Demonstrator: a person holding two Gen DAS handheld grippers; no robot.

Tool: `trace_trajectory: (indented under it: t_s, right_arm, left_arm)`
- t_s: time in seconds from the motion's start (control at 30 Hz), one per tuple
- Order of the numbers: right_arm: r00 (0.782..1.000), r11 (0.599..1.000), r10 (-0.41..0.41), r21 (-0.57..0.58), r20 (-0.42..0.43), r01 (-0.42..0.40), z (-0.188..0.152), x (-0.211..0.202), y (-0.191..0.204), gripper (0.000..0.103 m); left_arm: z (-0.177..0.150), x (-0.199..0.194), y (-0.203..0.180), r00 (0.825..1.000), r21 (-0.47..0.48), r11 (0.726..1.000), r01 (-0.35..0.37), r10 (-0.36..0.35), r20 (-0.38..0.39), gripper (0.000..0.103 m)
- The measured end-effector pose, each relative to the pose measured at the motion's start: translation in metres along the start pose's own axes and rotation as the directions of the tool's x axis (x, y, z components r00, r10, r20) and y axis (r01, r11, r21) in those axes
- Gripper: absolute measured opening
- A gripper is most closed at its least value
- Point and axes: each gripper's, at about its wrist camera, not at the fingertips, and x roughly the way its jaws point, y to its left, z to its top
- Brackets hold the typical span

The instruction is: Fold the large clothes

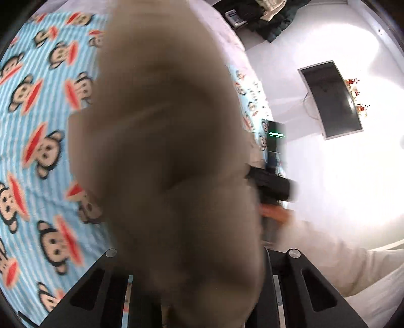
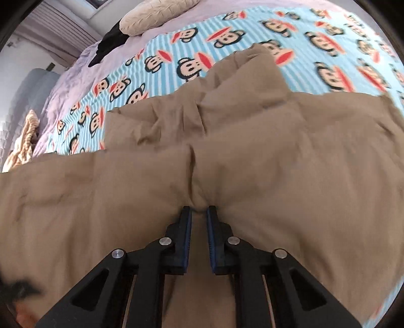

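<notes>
Right tool (image 2: 199, 210) is pinched on a small pucker of tan garment (image 2: 277, 164) ahead; left tool's (image 1: 192, 290) state cannot be told, fabric-hidden; slip-out risked if tugged.

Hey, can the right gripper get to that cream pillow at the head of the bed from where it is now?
Probably not right away. The right gripper is pinching a fold of the tan garment, and the cream pillow lies far across the monkey blanket.

black claw (image 2: 199, 210), blue ribbed pads (image 2: 187, 239), silver screws (image 2: 164, 241).
</notes>
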Motion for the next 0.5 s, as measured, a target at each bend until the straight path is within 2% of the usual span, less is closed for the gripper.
trace_trajectory:
  t_s: [0.2,0.27,0.37,0.5]
  right_arm:
    - [0.992,0.993,0.104,0.064,-0.072,-0.100,0.020,0.039,-0.027,0.000]
    - [0.987,0.989,0.133,0.077,-0.085,-0.127,0.020,0.043,-0.034,0.000]
    - [0.977,0.976,0.190,0.130,-0.095,-0.177,0.018,0.029,-0.045,0.000]
    - [0.959,0.944,0.279,0.200,-0.060,-0.262,-0.009,-0.011,-0.074,0.002]
  left_arm:
    - [0.023,0.039,-0.065,0.999,0.002,0.999,-0.049,0.049,-0.012,0.025]
    - [0.032,0.052,-0.079,0.998,0.003,0.999,-0.051,0.051,-0.023,0.025]
    - [0.042,0.075,-0.106,0.998,0.015,0.999,-0.039,0.039,-0.049,0.025]
    - [0.050,0.092,-0.123,0.994,0.048,0.997,-0.060,0.064,-0.093,0.025]
